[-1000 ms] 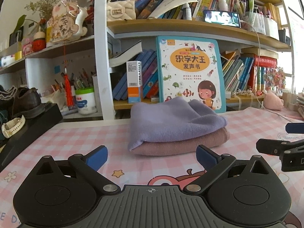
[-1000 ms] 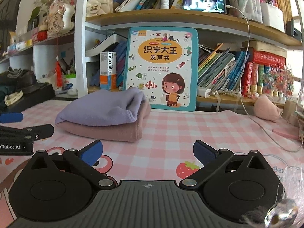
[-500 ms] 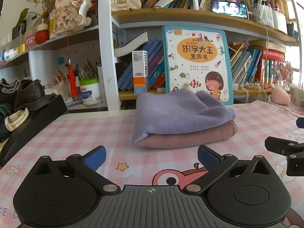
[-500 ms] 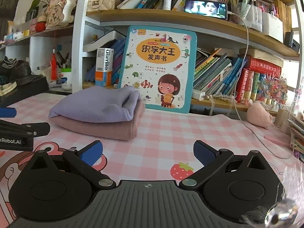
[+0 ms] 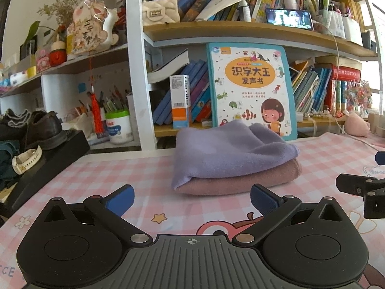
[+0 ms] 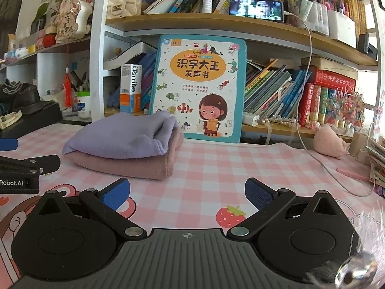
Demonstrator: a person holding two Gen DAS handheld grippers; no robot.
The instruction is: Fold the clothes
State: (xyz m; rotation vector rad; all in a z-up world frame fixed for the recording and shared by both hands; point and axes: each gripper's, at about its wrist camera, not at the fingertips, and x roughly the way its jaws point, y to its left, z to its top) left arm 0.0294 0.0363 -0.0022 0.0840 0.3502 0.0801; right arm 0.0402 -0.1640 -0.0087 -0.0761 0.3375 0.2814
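A folded lilac cloth (image 5: 231, 149) lies on top of a folded dusty-pink cloth (image 5: 240, 181) on the pink checked tabletop (image 5: 120, 173). The stack also shows in the right wrist view, lilac cloth (image 6: 125, 139) over pink cloth (image 6: 134, 166). My left gripper (image 5: 192, 198) is open and empty, a little in front of the stack. My right gripper (image 6: 187, 193) is open and empty, to the right of the stack. Each gripper's arm shows at the edge of the other's view.
A children's book (image 5: 250, 86) leans on the bookshelf (image 5: 240, 31) right behind the stack. A black stand with shoes (image 5: 41, 130) is at the left. A pink plush (image 6: 329, 142) and a white cable (image 6: 320, 161) lie at the right.
Both grippers have drawn slightly nearer to and higher over the table; the stack sits a little more central. The cloths have not moved.
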